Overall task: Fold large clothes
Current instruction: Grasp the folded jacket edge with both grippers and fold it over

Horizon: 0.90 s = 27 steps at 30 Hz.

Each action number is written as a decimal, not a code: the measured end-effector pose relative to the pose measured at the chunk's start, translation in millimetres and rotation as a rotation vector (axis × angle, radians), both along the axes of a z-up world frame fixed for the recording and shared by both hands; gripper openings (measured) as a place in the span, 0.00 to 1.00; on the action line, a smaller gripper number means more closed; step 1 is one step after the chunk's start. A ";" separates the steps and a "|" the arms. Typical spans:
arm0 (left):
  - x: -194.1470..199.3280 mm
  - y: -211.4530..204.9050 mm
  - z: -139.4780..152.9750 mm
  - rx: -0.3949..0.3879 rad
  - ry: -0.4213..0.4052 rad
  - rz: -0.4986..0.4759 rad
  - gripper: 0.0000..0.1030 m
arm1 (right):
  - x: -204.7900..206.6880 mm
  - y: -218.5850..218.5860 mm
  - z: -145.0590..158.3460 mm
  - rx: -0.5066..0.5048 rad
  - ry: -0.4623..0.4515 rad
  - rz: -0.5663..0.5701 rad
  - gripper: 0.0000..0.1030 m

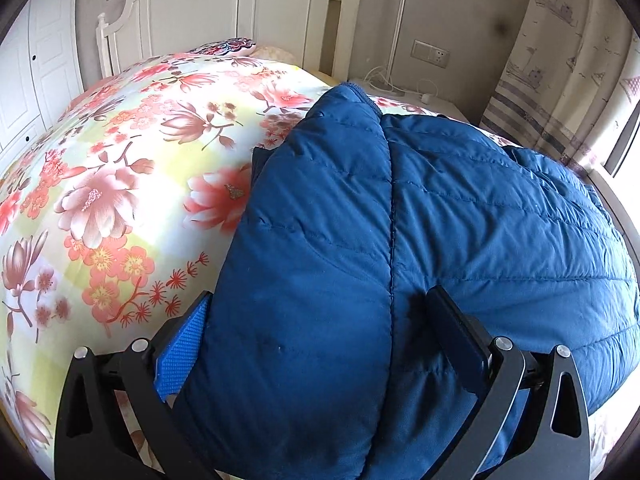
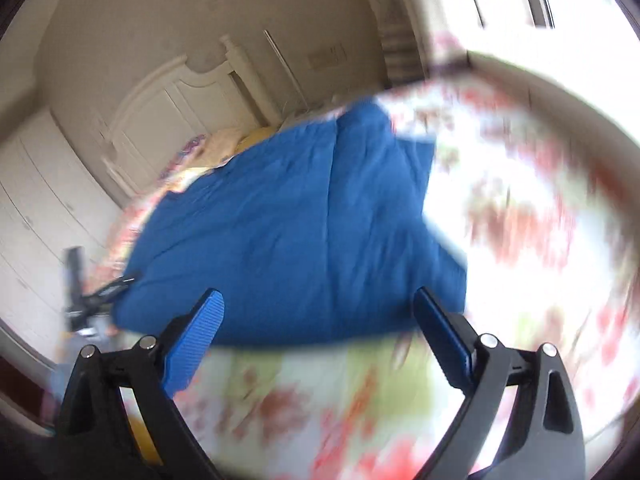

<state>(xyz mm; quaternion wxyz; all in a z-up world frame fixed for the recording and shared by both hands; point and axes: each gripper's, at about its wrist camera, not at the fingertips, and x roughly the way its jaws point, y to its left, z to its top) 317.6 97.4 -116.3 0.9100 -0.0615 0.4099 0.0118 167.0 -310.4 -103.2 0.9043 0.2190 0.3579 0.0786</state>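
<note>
A blue quilted down jacket (image 1: 400, 220) lies on a bed with a floral cover (image 1: 120, 184). In the left wrist view a thick folded part of the jacket fills the space between the fingers of my left gripper (image 1: 320, 300), whose jaws stand wide apart around the fabric. In the right wrist view, which is blurred by motion, the jacket (image 2: 296, 220) lies spread on the floral cover (image 2: 520, 208). My right gripper (image 2: 318, 300) is open and empty, held above the jacket's near edge. The left gripper (image 2: 104, 292) shows as a dark shape at the jacket's left edge.
A white headboard (image 1: 224, 12) stands at the far end of the bed, with a patterned pillow (image 1: 228, 46) below it. A nightstand with a cable (image 1: 400, 88) and a wall socket (image 1: 432, 54) are at the back right. A curtain (image 1: 560, 60) hangs at the right. White wardrobe doors (image 1: 32, 60) stand at the left.
</note>
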 end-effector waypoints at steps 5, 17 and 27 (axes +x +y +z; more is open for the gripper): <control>-0.5 1.2 -0.1 -0.014 0.003 -0.004 0.96 | -10.8 4.5 -27.3 0.145 0.066 -0.033 0.91; 3.6 5.7 -4.2 -0.061 0.019 -0.015 0.96 | 90.4 12.3 -40.3 0.252 0.025 -0.265 0.96; -2.7 -45.3 74.8 -0.007 -0.076 -0.003 0.95 | 59.8 -9.0 -31.8 0.395 -0.157 -0.206 0.32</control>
